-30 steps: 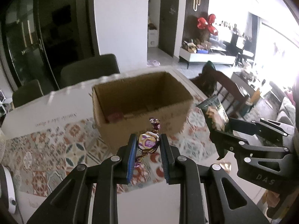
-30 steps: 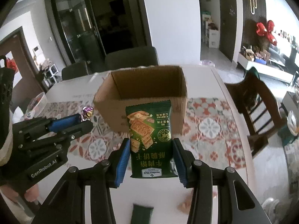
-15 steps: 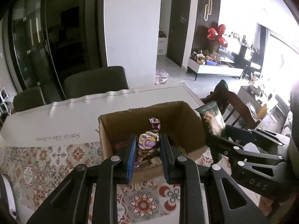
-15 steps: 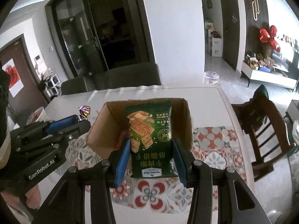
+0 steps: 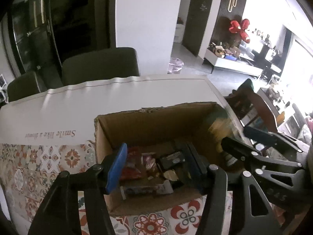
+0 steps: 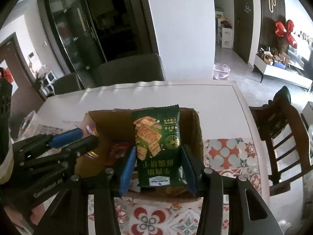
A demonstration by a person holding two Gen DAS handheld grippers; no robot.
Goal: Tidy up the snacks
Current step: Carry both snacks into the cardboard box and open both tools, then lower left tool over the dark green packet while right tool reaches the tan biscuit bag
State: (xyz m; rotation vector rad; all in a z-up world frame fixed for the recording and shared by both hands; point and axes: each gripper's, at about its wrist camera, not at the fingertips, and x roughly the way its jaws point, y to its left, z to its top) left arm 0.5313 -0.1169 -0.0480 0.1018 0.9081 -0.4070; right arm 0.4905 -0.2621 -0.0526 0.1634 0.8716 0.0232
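the left gripper (image 5: 156,168) hangs over the near left part of the cardboard box (image 5: 156,121), angled down into it; its fingers (image 5: 117,166) have just been opening and now stand released with nothing between them. the wrapped candy is no longer in its fingers, and it cannot be picked out for certain among the wrappers below. on the box floor under these fingers lie a red packet (image 5: 133,166), a dark packet (image 5: 172,158) and a flat silvery wrapper (image 5: 144,190) against the near wall, all loosely piled. further right, the right gripper (image 6: 158,168) is above the right half of the same box, and its fingers (image 6: 127,168) have also just been opening. the green biscuit packet (image 6: 158,148) stands upright between them, long axis pointing away from the camera toward the far wall, print upside down; a gap shows on either side, so the pads appear to have let go, and the packet looks about to slip down into the box directly beneath it. the box sits on the patterned cloth (image 6: 227,152) of the bench (image 6: 176,94), with the right hand nearer the packet's landing spot.
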